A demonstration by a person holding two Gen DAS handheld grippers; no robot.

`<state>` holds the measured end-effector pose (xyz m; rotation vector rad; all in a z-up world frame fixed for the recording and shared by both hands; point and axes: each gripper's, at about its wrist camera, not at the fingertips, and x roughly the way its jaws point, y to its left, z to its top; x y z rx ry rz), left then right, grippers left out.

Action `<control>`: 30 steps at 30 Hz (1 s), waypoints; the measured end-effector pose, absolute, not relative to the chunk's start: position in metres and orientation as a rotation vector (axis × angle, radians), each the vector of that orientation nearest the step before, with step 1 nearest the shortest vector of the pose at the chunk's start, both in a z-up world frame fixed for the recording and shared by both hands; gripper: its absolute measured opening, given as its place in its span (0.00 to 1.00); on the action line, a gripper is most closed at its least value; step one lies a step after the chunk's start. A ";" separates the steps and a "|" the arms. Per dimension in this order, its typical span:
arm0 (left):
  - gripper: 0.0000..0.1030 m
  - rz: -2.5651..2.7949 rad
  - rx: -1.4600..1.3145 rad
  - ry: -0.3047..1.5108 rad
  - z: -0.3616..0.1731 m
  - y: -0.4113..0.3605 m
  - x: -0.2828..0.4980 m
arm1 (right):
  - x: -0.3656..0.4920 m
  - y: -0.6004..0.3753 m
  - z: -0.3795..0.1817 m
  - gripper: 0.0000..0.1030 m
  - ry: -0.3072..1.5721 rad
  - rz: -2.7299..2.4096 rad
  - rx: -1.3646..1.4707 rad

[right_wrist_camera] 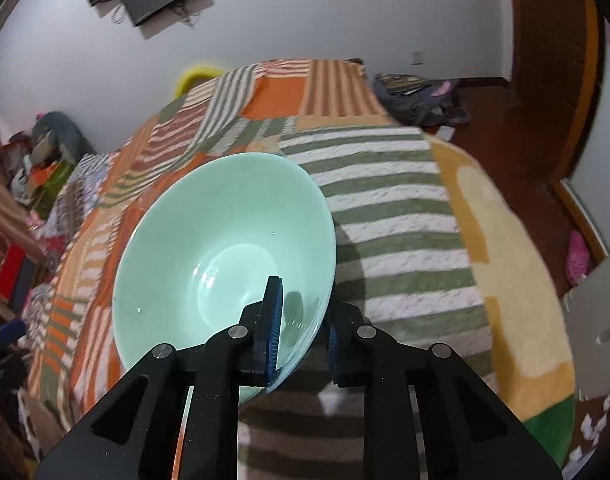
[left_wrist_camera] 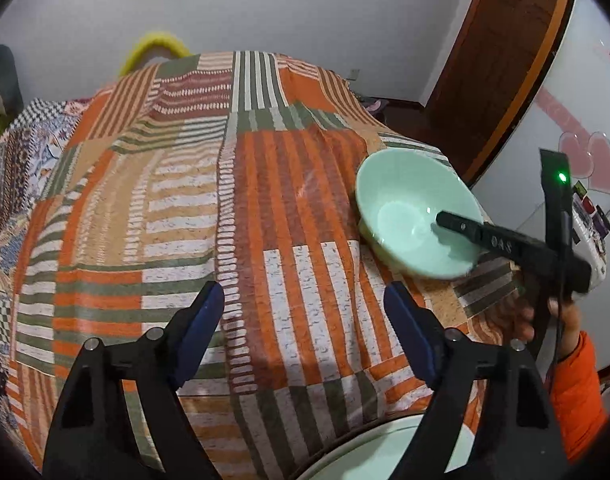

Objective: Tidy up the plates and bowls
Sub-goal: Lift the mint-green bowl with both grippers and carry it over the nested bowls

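A pale green bowl point(left_wrist_camera: 405, 208) point(right_wrist_camera: 209, 248) rests tilted on the striped bedspread point(left_wrist_camera: 185, 200), near its right edge. My right gripper point(right_wrist_camera: 305, 304) is shut on the bowl's near rim, with one blue-padded finger inside and the other outside against the wall. In the left wrist view that gripper point(left_wrist_camera: 457, 226) reaches into the bowl from the right, held by a hand point(left_wrist_camera: 521, 320) in an orange sleeve. My left gripper point(left_wrist_camera: 303, 294) hangs open over the bedspread, left of the bowl, with nothing between its fingers. The rim of a pale plate point(left_wrist_camera: 369, 452) shows at the bottom edge, under its right finger.
The bedspread covers a bed that falls away at the right to a dark wood floor point(right_wrist_camera: 505, 152). A bag point(right_wrist_camera: 421, 96) lies on the floor by the far corner. A yellow object point(left_wrist_camera: 157, 46) sits beyond the bed's far end. Clutter point(right_wrist_camera: 45, 148) fills the left side.
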<state>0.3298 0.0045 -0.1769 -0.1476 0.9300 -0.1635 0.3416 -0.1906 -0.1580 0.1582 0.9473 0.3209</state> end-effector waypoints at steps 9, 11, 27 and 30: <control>0.65 -0.188 -0.129 0.987 -0.197 -0.015 0.346 | 0.298 -0.165 -0.155 0.17 0.973 0.453 0.085; 0.53 -0.197 -0.116 1.015 -0.205 -0.020 0.353 | 0.291 -0.162 -0.157 0.17 0.979 0.466 0.072; 0.14 -0.275 -0.133 1.068 -0.217 -0.036 0.356 | 0.288 -0.157 -0.144 0.22 0.970 0.372 0.076; 0.14 -0.284 -0.145 1.057 -0.208 -0.031 0.343 | 0.280 -0.156 -0.136 0.22 0.953 0.375 0.090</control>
